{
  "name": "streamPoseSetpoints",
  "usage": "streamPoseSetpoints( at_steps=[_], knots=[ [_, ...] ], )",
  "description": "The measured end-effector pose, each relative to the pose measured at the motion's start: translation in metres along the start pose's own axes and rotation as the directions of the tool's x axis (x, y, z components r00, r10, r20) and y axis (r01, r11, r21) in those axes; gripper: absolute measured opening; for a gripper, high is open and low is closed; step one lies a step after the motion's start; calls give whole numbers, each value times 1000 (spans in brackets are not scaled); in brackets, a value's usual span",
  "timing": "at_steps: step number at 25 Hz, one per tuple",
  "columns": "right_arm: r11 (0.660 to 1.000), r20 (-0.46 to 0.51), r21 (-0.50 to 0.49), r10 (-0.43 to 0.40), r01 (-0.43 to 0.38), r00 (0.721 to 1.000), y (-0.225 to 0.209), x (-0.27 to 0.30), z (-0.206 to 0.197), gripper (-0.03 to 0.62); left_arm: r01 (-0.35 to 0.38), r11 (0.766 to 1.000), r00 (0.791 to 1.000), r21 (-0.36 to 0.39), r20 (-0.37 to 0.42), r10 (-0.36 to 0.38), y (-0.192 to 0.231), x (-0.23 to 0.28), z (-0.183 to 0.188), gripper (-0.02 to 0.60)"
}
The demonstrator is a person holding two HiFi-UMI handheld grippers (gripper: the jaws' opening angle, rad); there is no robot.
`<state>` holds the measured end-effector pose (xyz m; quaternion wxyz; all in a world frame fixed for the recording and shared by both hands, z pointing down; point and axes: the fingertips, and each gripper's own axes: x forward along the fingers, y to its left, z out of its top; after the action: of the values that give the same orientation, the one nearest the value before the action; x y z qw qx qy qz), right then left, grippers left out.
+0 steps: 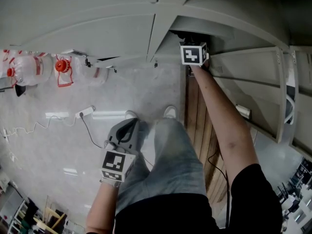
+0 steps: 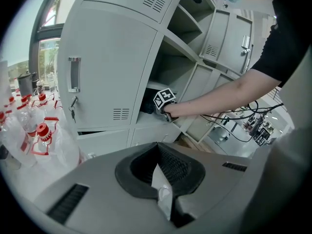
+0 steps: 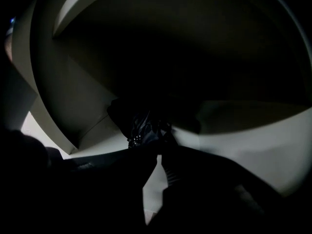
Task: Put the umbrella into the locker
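Risking dragging black folded umbrella back out of grey metal locker if fabric snags on nearly clenched right tool; left tool clenched, empty.

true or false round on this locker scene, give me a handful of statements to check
1. The right gripper reaches into an open grey metal locker compartment. True.
2. The folded black umbrella lies on the floor beside the person's shoes. False: it sits inside the compartment, just ahead of the right gripper.
3. The left gripper holds a bottle. False: its jaws are together with nothing between them, down beside the person's leg.
4. Clear plastic water bottles with red caps stand on the pale floor by the lockers. True.
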<state>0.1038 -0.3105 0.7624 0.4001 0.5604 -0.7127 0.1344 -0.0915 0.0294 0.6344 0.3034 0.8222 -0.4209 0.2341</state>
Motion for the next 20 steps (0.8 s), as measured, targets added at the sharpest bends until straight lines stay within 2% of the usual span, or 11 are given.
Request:
streamPoseSetpoints(
  at_steps=[5,13,20],
  knots=[
    [1000,-5,9,0,0,1000,-3,-3,-4,65,-1,1000,1000,2,4,1,0,-3,1,11],
    [998,19,67,13,-14,1000,-1,-32,-15,66,19,1000,1000,23,14,-19,-11,-9,7,11],
    [985,63,148,75,-83,995,20,-82,-25,66,33,999,999,41,15,-33,-26,-23,10,11]
  ],
)
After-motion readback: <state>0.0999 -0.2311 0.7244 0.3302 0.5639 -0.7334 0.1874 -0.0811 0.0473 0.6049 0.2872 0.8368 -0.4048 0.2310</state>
